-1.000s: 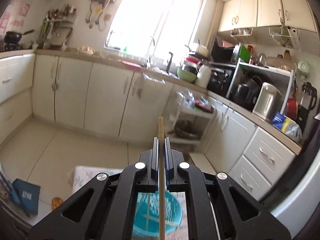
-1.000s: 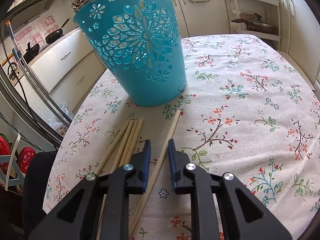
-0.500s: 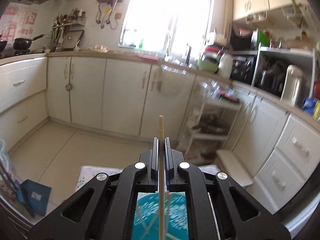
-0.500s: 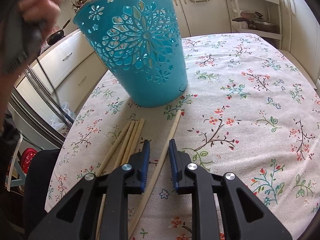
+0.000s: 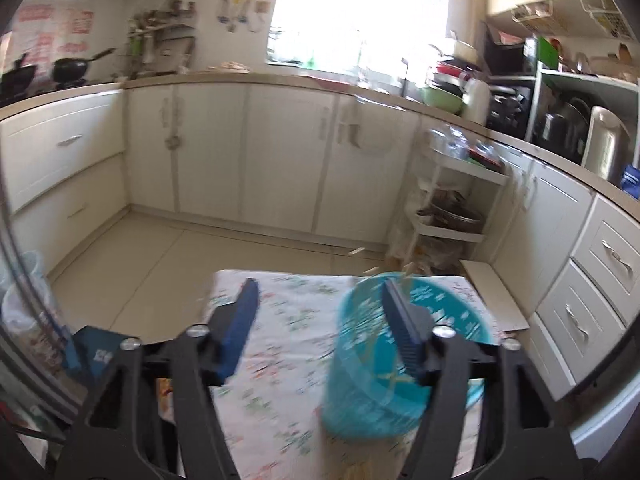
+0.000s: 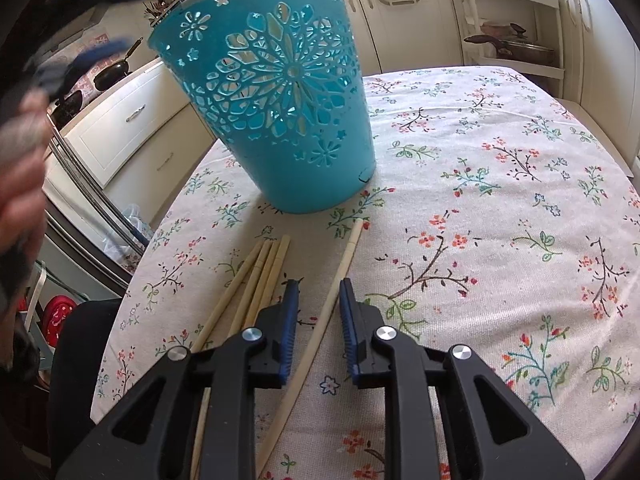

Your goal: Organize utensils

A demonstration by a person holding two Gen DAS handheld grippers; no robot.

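Note:
A teal cut-out basket point(image 6: 276, 92) stands on the flowered tablecloth point(image 6: 500, 184). In front of it lie a bundle of several wooden chopsticks point(image 6: 260, 272) and one single chopstick point(image 6: 348, 248). My right gripper point(image 6: 319, 284) hangs low over the table, its jaws narrowly apart on either side of that single chopstick, the pads clear of it. My left gripper point(image 5: 320, 286) is above the basket point(image 5: 360, 380), its jaws opening wide with nothing between them. Blurred sticks show inside the basket.
A person's hand point(image 6: 20, 184) is blurred at the left edge of the right wrist view. Beyond the table's far edge are the floor, white cabinets and a white trolley rack point(image 5: 452, 208) with pots. Bare cloth lies to the right of the basket.
The left gripper has sunk toward the basket and opened; the chopstick it held is gone from its jaws. The right gripper has stayed where it was.

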